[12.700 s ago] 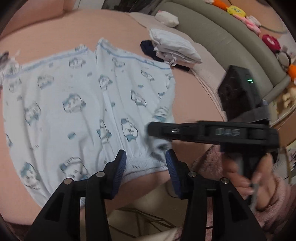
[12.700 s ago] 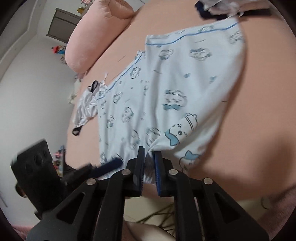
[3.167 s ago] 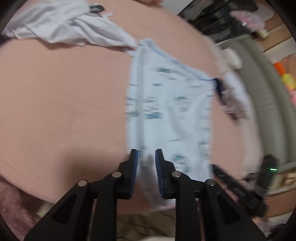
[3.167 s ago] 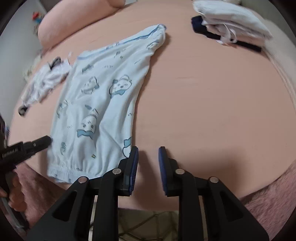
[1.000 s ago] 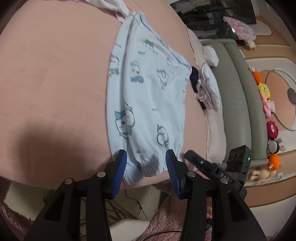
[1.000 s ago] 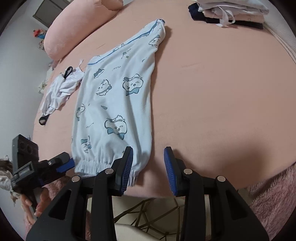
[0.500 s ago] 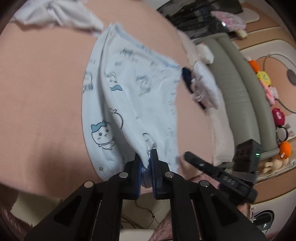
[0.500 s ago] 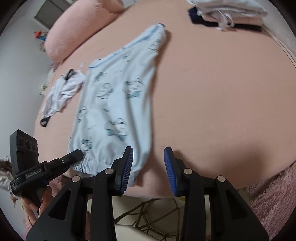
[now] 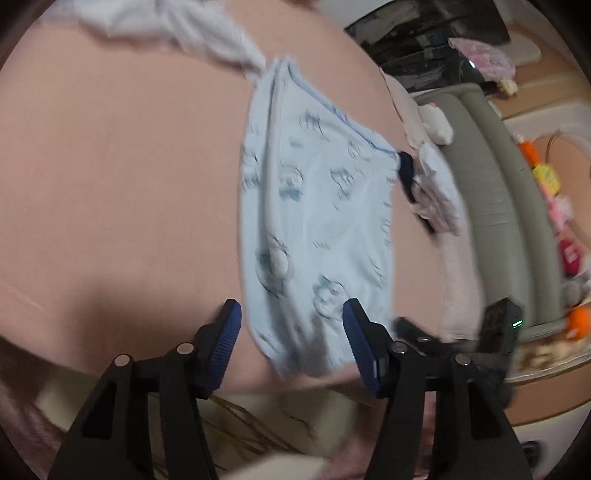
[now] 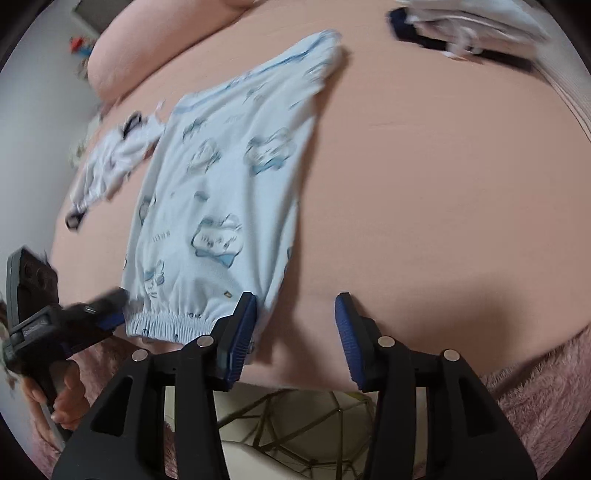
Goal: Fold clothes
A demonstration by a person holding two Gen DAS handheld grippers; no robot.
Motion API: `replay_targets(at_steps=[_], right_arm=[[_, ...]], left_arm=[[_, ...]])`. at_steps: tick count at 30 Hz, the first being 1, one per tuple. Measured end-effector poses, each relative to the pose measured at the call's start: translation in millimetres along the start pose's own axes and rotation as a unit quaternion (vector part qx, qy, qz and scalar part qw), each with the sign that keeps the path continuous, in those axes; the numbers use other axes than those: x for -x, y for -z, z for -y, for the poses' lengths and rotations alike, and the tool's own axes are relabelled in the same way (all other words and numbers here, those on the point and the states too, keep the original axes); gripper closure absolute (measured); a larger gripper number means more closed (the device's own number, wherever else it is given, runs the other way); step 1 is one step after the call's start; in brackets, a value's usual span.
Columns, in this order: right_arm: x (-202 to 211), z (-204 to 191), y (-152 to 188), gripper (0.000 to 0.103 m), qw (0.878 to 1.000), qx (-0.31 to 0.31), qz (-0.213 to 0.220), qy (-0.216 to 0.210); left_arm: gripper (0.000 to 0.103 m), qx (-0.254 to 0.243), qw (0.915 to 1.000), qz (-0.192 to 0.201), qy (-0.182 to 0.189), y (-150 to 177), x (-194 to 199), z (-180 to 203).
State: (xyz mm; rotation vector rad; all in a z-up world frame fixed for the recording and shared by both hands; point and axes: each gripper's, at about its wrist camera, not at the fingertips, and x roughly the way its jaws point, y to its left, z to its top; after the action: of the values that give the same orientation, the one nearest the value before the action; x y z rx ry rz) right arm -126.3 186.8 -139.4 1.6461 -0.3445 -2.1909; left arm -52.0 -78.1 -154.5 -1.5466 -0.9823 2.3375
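Half a second after pinching the hem, the left gripper [image 9: 291,328] is opening, its fingers released over the pale blue pajama pants [image 10: 221,206] lying folded lengthwise on the pink bed [image 10: 424,184]. The right gripper [image 10: 295,325] is opening too, empty, angling downward beside the hem. A folded clothes pile [image 10: 472,29] is lying beyond.

A pink pillow [image 10: 155,48] lay at the far end of the peach-sheeted bed [image 10: 443,184]. Beside the bed ran a grey-green sofa [image 9: 506,192], with small colourful plush toys [image 9: 546,177] lined along its back.
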Motion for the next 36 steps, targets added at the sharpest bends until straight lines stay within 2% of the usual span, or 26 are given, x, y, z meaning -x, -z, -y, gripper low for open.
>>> replay_targets(at_steps=[2,4,7,9,12,13,14,16,19,22,24,26,27,28,30,31,32,33,34,36], right_arm=[[4,11,-5,0.058,0.999,-0.032,0.005,-0.04],[0,7,-9,0.058,0.997,-0.03,0.001,-0.066],[-18,-3,-7,0.056,0.997,-0.012,-0.022,-0.074],[-26,-8,-4,0.057,0.996,-0.011,-0.021,-0.081],[-30,-14,-7,0.059,0.997,-0.013,-0.001,-0.071],[-33,-16,-8,0.071,0.998,-0.004,0.0,-0.06],[-37,-17,-8,0.081,0.999,0.005,-0.002,-0.046],[-37,-12,-9,0.096,0.999,-0.006,-0.009,-0.046],[-25,-9,-6,0.099,0.998,-0.013,-0.013,-0.052],[-12,-11,4,0.1,0.999,-0.004,-0.01,-0.053],[-8,-6,9,0.1,0.998,-0.015,-0.016,-0.056],[-11,2,11,0.096,0.998,-0.032,-0.023,-0.05],[-12,9,12,0.091,0.997,-0.048,-0.027,-0.053],[-14,16,13,0.091,0.996,-0.063,-0.03,-0.056],[1,11,9,0.087,0.997,-0.053,-0.001,-0.052],[14,2,6,0.086,0.998,-0.027,0.025,-0.045],[23,-8,3,0.082,0.998,-0.001,0.044,-0.037],[27,-15,1,0.071,0.998,0.019,0.053,-0.027],[23,-19,-1,0.068,0.998,0.03,0.052,-0.013],[9,-20,-3,0.068,0.999,0.035,0.033,0.01]], left_arm=[[0.044,-0.002,0.9999,-0.007,-0.015,1,-9,-1],[0.043,0.002,0.9999,-0.009,-0.004,2,-15,-1],[0.044,0.005,0.9989,-0.019,0.043,1,-19,2],[0.045,0.001,0.999,-0.021,0.039,4,-24,7],[0.066,-0.011,0.9997,-0.016,0.015,7,-27,12],[0.084,-0.008,0.9999,-0.01,-0.002,6,-27,11],[0.092,-0.009,0.9996,-0.004,-0.027,6,-27,13],[0.094,-0.026,0.9985,0.0,-0.048,9,-25,20],[0.097,-0.043,0.9977,-0.002,-0.052,13,-20,27],[0.097,-0.036,0.9985,-0.015,-0.038,17,-15,22],[0.097,-0.035,0.9982,-0.041,-0.025,20,-19,15],[0.092,0.007,0.9995,-0.03,0.003,17,-17,2],[0.091,0.022,0.9994,-0.023,0.014,16,-13,-3],[0.09,0.025,0.9995,-0.015,0.015,14,-9,-5],[0.086,-0.002,1.0,0.0,-0.003,7,-4,2],[0.078,-0.009,1.0,-0.003,0.0,4,-5,5],[0.062,-0.015,0.9999,-0.006,0.004,1,-7,7],[0.056,-0.014,0.9998,-0.011,0.012,-3,-10,9],[0.052,-0.006,0.9997,-0.017,0.019,-6,-15,9],[0.052,-0.006,0.9998,-0.017,0.011,-6,-19,9]])
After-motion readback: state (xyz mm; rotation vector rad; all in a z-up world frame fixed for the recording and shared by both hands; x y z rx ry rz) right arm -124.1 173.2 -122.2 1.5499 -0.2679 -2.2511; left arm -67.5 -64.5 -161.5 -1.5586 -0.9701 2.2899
